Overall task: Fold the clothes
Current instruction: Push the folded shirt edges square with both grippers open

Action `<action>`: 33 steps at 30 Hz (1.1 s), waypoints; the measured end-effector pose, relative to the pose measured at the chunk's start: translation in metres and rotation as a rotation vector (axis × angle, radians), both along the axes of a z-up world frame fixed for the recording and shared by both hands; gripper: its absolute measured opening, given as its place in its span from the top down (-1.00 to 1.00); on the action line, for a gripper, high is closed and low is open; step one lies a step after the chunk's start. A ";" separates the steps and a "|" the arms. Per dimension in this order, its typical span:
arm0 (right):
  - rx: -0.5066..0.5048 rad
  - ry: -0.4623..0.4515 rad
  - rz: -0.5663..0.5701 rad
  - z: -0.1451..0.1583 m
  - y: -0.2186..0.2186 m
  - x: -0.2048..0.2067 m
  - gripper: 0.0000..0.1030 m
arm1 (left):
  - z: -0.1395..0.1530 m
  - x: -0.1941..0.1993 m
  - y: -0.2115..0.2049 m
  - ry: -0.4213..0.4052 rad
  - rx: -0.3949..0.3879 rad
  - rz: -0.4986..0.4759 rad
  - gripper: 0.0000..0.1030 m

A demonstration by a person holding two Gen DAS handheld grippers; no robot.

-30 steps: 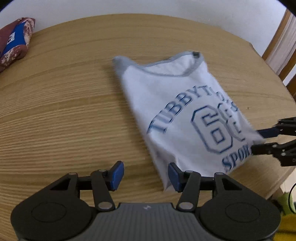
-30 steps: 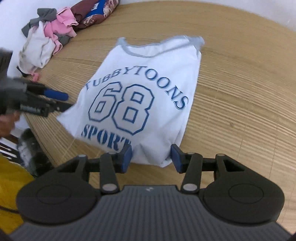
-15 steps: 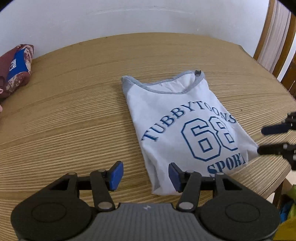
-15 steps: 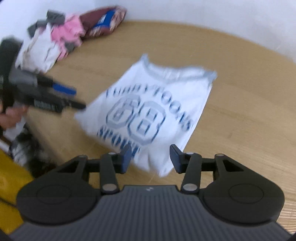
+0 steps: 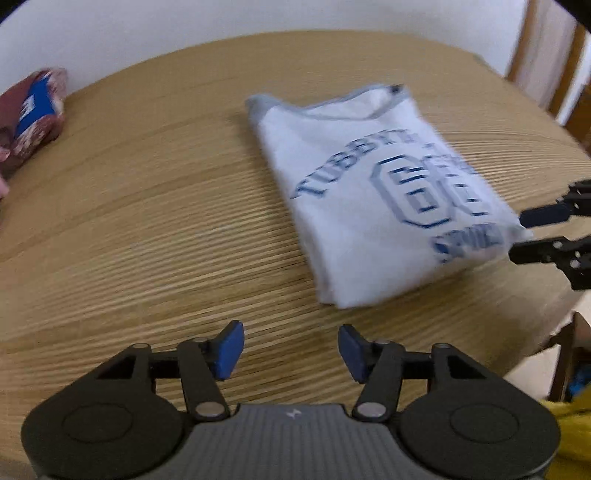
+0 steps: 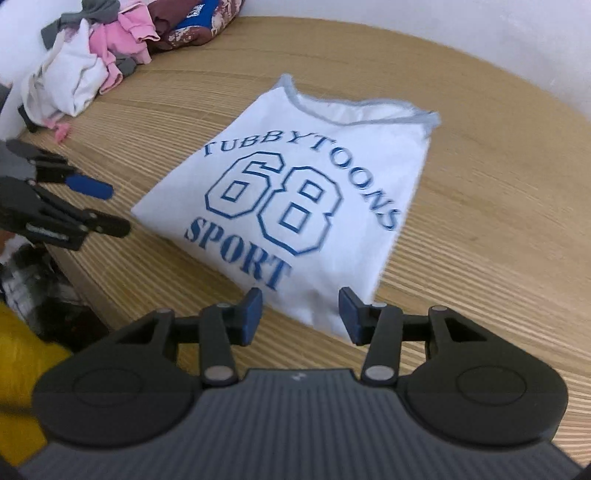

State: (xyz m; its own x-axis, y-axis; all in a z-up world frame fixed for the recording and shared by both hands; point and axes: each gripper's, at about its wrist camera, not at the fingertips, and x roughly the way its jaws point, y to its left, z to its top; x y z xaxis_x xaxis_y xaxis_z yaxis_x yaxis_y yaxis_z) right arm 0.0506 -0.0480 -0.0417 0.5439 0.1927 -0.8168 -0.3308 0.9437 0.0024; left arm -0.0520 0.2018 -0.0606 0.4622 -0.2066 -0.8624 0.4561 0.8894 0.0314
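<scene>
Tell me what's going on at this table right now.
A person with two handheld grippers is folding clothes. A white T-shirt printed with a blue 68 lies partly folded on the wooden table. The left gripper and right gripper are both open and hold nothing. More clothes are piled at the far edge.

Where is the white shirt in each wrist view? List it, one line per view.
Left wrist: the shirt lies right of centre, its collar towards the far side.
Right wrist: the shirt fills the centre, its near hem between the jaws.
Shared landmark: the maroon bundle, far left in both.
</scene>
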 end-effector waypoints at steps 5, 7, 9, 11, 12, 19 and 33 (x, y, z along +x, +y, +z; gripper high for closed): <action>-0.107 0.036 0.025 -0.017 0.005 -0.011 0.00 | -0.012 0.003 -0.029 -0.015 0.031 -0.079 -0.19; -0.106 0.029 -0.003 -0.025 0.009 -0.008 -0.01 | -0.012 0.007 -0.035 -0.019 0.016 -0.075 -0.18; -0.070 0.030 -0.053 -0.029 0.008 -0.008 -0.06 | -0.011 0.010 -0.039 -0.023 0.004 -0.063 -0.04; -0.013 0.035 -0.105 -0.031 0.003 -0.008 -0.06 | -0.009 0.014 -0.045 -0.029 -0.005 -0.058 0.12; 0.007 0.033 -0.125 -0.031 0.002 -0.008 -0.05 | -0.009 0.016 -0.047 -0.036 -0.001 -0.050 0.15; 0.069 -0.009 -0.192 -0.031 -0.011 0.018 -0.03 | -0.009 0.080 -0.070 -0.051 0.033 0.023 0.16; 0.070 -0.088 -0.309 -0.029 -0.048 0.190 -0.03 | -0.012 0.295 -0.139 -0.141 0.080 0.160 0.13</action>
State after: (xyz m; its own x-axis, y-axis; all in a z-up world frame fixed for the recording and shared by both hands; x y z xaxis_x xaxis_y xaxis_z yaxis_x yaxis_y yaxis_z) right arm 0.2404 -0.0964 -0.0706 0.6532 0.0616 -0.7547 -0.0301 0.9980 0.0553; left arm 0.2429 0.0631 -0.0730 0.6003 -0.0544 -0.7979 0.2956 0.9421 0.1582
